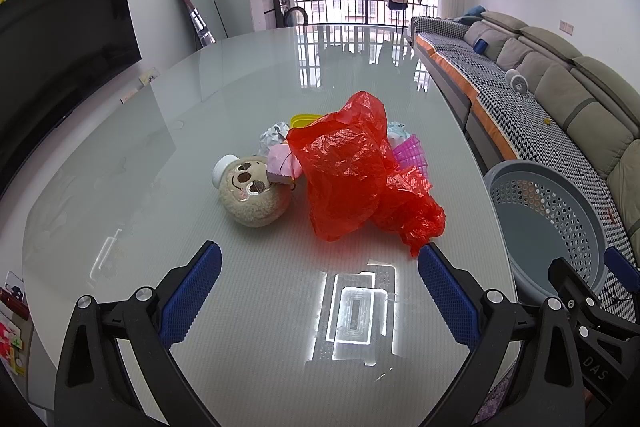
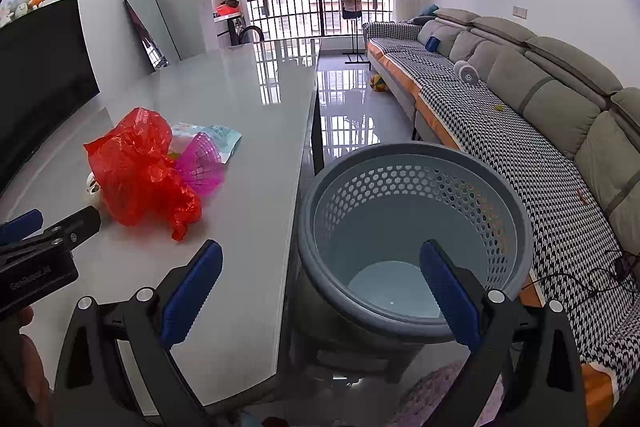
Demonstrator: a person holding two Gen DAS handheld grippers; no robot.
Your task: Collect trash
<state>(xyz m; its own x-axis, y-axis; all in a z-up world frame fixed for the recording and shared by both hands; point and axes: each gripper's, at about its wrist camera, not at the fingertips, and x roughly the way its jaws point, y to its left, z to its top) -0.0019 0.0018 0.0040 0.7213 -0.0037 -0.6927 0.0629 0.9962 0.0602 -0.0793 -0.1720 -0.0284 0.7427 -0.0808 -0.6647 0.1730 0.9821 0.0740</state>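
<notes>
A: Starting point logged: left gripper (image 1: 320, 263) spread wide, nothing held; crumpled red plastic bag (image 1: 360, 167) centre frame on the glossy white table (image 1: 120, 167), just beyond the right fingertip.

B: Right gripper (image 2: 322, 261) also spread, empty, seen over the grey perforated round basket (image 2: 416, 227), lower centre.

A: Bag best pinched at a bunched fold, lifted clear of the plush-covered bottle (image 1: 254, 193).

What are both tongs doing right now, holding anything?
Left tongs: open, empty, facing the red plastic bag on the table.
Right tongs: open, empty, over the grey basket.
</notes>
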